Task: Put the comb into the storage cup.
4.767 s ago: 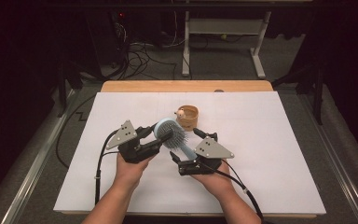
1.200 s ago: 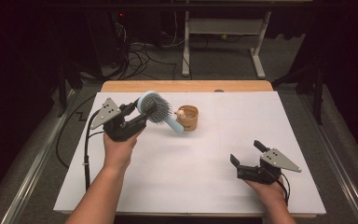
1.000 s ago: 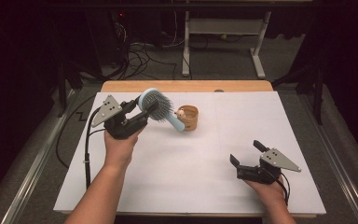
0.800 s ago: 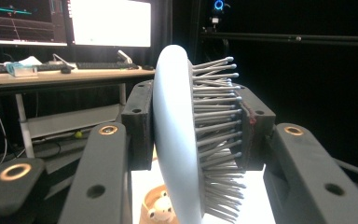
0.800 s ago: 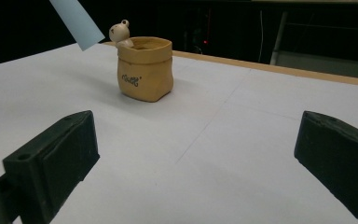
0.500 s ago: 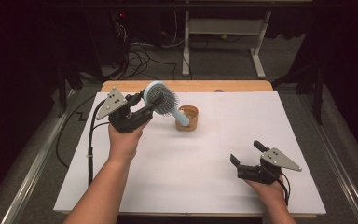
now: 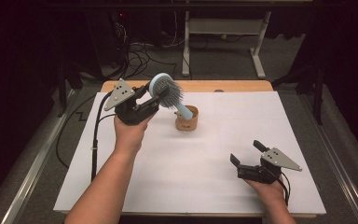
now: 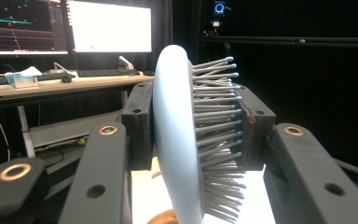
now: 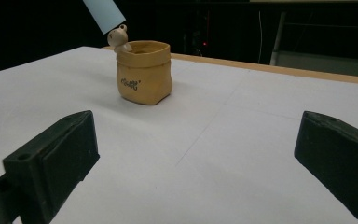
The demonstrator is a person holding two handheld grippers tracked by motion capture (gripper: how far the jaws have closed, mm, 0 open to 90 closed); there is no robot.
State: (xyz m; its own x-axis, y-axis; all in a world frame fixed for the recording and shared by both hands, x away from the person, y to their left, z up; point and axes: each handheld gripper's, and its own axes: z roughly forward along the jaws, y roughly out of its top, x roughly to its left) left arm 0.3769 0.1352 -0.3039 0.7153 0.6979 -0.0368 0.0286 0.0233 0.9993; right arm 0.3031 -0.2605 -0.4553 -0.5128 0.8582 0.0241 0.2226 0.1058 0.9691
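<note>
A light-blue hairbrush [image 7: 165, 90] with grey bristles is held in the air over the back left of the white table [image 7: 168, 182]. My left gripper [image 7: 154, 100] is shut on its head. In the left gripper view the pads clamp the brush [image 8: 177, 140] on its back and on its bristles. The brush handle [image 7: 182, 111] slants down and to the right, and its end [image 9: 103, 14] hangs just above the rim of a small tan sack-shaped pot [image 7: 187, 120] [image 9: 144, 72]. My right gripper [image 7: 245, 152] [image 9: 196, 154] rests open near the front right, with nothing between its jaws.
A small figure [image 9: 119, 37] sits on the pot's rim. The left gripper's cable [image 7: 94, 140] trails down the left side of the table. A wooden edge [image 7: 233, 86] runs along the back. Beyond it are floor cables and a stand's legs [image 7: 256, 70].
Several seconds ago both grippers held the brush mid-table; the right one has let go and moved to the front right. Over the last second the left hand lifted the brush and moved it right, toward the pot.
</note>
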